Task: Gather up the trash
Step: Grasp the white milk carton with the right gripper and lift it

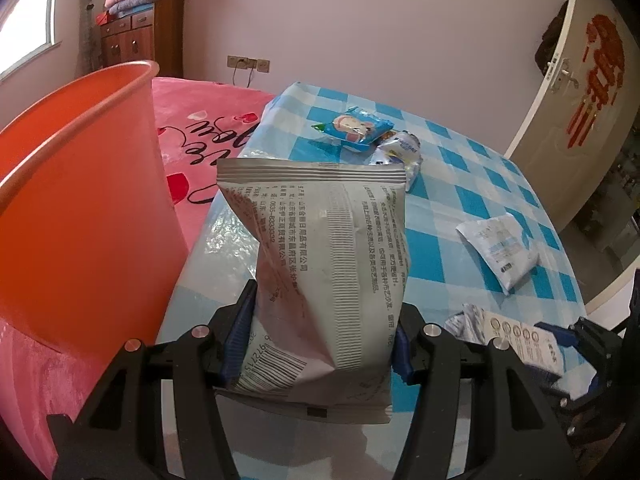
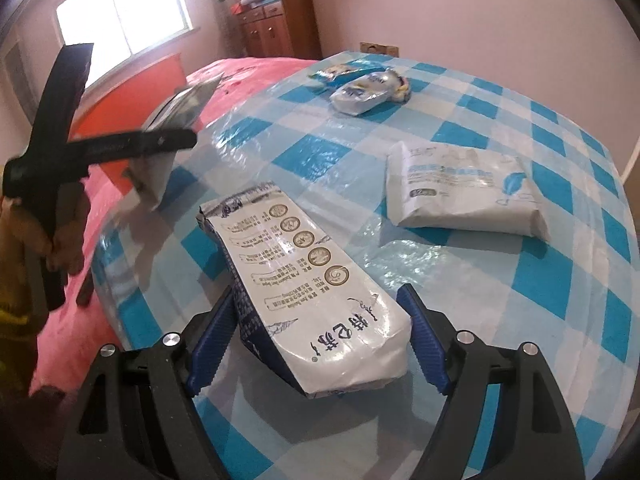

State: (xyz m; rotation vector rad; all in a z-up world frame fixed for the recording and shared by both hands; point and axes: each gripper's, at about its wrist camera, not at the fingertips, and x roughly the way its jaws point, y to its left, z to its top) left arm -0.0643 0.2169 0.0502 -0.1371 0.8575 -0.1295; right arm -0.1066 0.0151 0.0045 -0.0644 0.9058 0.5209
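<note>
Fingers [image 1: 240,332] of my left gripper [image 1: 320,340] clamp the grey pouch [image 1: 320,260], lifted off the desk [image 1: 460,208]; carry it level over the orange bin's [image 1: 80,184] rim before letting go. My right gripper [image 2: 320,340] stands spread around the white packet [image 2: 316,292], not squeezing. Farther: three wrappers on blue checks, pink bed [image 1: 208,112], wooden cabinet [image 1: 132,40].

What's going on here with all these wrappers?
A person is clearing trash off a checkered table with two handheld grippers. The left gripper is shut on a gray snack bag, lifted near the orange bin. The right gripper straddles a white packet lying on the table, not yet gripping it. Three more wrappers wait farther back.
</note>
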